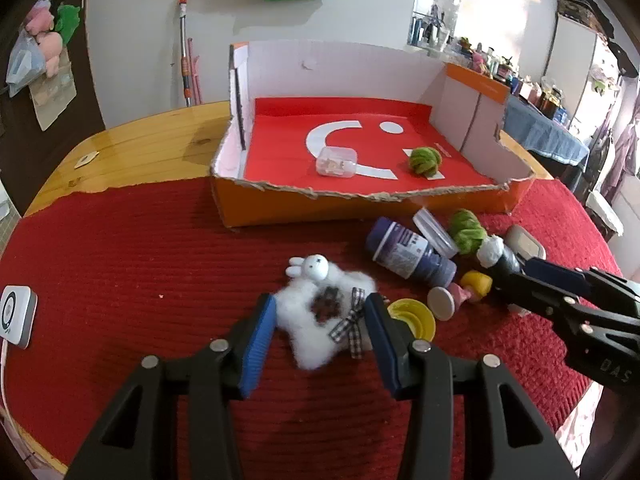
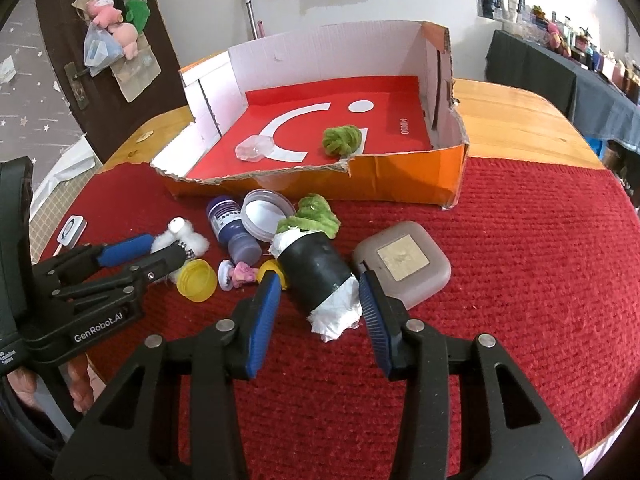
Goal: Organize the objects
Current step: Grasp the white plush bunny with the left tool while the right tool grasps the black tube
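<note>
Straddling the fluffy white bunny toy (image 1: 320,312), the left gripper (image 1: 320,316) pinches loose fluff that may slip free, while the right gripper (image 2: 320,300) clamps the black roll (image 2: 316,276).

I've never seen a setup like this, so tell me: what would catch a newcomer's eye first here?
Probably the torn orange cardboard box at the back of the red mat, its red floor showing a white smiley, with a green yarn ball and a clear plastic container inside. In front lies a jumble of small things; the left gripper straddles a fluffy white bunny toy, and the right gripper straddles a black roll stuffed with white paper.
</note>
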The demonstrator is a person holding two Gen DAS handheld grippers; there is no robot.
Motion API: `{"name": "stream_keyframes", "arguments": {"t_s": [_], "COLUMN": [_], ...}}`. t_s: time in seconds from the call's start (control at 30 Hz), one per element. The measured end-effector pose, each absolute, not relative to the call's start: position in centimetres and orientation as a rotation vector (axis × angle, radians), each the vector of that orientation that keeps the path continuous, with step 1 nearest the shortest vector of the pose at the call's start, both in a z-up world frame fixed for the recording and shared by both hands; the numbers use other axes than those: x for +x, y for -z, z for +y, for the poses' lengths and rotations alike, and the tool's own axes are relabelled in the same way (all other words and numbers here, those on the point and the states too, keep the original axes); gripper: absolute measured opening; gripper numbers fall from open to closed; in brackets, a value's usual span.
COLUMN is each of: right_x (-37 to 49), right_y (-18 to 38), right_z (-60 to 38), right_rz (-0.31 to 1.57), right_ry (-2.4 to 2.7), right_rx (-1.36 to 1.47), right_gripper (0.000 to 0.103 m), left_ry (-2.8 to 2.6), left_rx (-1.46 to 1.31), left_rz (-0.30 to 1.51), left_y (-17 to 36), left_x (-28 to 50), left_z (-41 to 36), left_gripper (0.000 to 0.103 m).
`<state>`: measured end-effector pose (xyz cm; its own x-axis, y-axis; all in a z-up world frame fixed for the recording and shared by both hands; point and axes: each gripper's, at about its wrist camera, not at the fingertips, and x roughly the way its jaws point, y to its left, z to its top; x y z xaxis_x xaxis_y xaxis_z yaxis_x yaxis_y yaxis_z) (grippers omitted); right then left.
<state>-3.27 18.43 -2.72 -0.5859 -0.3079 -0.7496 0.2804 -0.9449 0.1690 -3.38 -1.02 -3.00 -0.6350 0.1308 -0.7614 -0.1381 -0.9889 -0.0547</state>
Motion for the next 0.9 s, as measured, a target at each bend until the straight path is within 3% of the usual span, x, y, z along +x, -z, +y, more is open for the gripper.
{"name": "stream_keyframes", "arguments": {"t_s": [0.5, 0.87, 0.9], "right_x": [-4.8, -4.7, -4.5], "right_y": [3.9, 3.6, 3.4], "right_z": [18.6, 18.7, 18.7], "right_rz": [-0.104, -0.124, -0.122], "right_ry": [2.511, 2.513, 2.513], "right_rx": [1.236, 1.212, 1.203], "right_gripper": [0.042, 0.031, 0.022], "left_ry": [-2.697, -2.717, -2.721], "left_rx": [-1.275, -1.249, -1.241], "left_rz": [0.02, 0.02, 0.021], "left_y": [3.9, 3.5, 3.3], "left_x": [-4.4, -4.0, -3.9], "left_z": [-1.1, -1.1, -1.1], "left_gripper": [0.059, 0.054, 0.054]}}
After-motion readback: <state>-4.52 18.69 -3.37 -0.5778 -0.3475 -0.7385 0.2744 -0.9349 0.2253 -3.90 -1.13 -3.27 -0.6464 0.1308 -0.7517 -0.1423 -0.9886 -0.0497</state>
